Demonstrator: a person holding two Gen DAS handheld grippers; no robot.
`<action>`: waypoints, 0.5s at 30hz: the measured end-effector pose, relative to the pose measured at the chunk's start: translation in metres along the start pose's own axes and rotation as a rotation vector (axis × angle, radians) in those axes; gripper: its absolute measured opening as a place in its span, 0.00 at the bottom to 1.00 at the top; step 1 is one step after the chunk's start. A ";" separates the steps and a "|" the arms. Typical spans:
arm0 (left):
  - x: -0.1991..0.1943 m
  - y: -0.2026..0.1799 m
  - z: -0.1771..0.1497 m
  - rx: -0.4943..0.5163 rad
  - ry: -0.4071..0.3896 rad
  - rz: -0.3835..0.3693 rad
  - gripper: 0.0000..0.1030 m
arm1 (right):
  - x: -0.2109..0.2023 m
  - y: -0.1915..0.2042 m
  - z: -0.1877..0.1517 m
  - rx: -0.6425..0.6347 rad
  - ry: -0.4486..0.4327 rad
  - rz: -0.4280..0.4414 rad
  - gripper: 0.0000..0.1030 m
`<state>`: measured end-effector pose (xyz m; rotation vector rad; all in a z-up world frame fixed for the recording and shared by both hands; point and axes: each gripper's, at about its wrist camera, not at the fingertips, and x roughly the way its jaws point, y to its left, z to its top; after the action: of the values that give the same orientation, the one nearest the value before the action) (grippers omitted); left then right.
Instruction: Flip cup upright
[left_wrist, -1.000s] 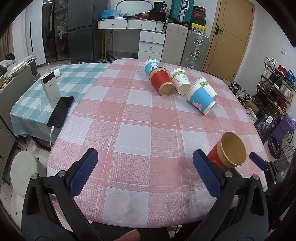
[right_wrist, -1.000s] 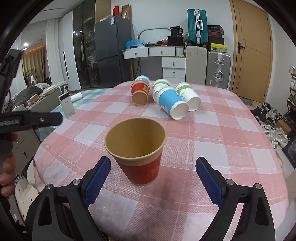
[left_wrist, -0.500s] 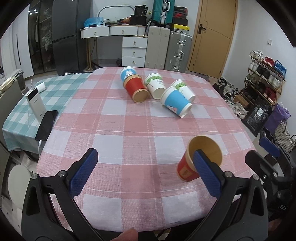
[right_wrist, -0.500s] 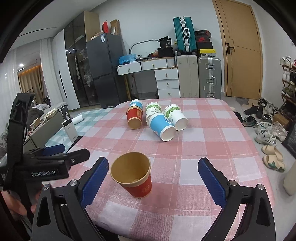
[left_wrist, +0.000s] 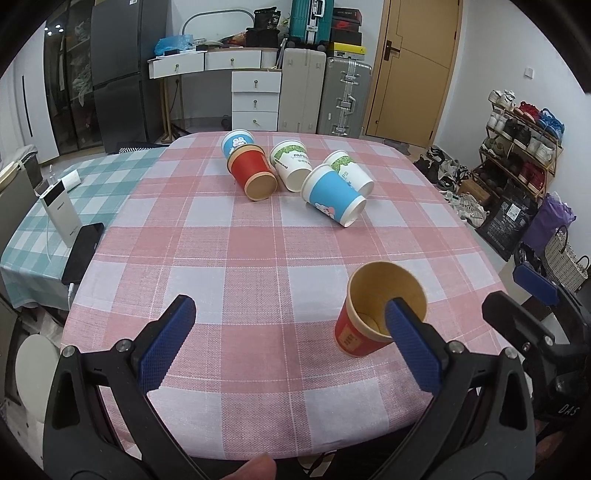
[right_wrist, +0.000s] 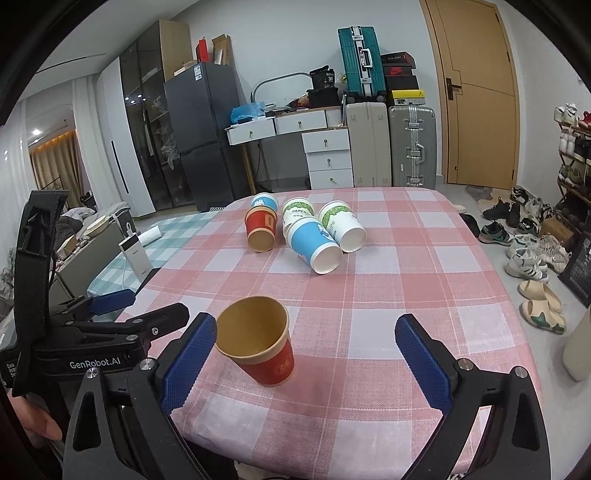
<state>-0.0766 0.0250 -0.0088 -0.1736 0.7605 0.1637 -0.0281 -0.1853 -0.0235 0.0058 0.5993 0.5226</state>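
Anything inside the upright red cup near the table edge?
The upright red cup shows only bare tan lining. In the left wrist view its floor looks empty, though the left gripper finger covers part of it.

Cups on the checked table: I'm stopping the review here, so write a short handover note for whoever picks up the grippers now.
Left gripper: open, empty.
Right gripper: open, empty, the near red cup between its fingers but not gripped.
Done: that red cup stands upright, mouth up, near the table's front edge.
Left: five cups lie on their sides in a far cluster: far red cup, blue cup, two green-print cups, and a small blue cup behind.
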 end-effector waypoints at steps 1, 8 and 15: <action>0.000 0.000 0.000 0.000 0.000 0.001 0.99 | 0.000 0.000 0.000 0.000 -0.002 -0.002 0.96; 0.003 -0.003 -0.002 0.006 0.011 0.000 0.99 | 0.000 -0.002 -0.001 0.003 0.000 -0.010 0.96; 0.002 -0.002 -0.003 0.005 0.007 0.000 0.99 | 0.000 0.000 0.000 -0.006 0.000 -0.003 0.96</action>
<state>-0.0765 0.0225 -0.0118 -0.1698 0.7680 0.1609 -0.0281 -0.1854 -0.0232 -0.0009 0.5972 0.5220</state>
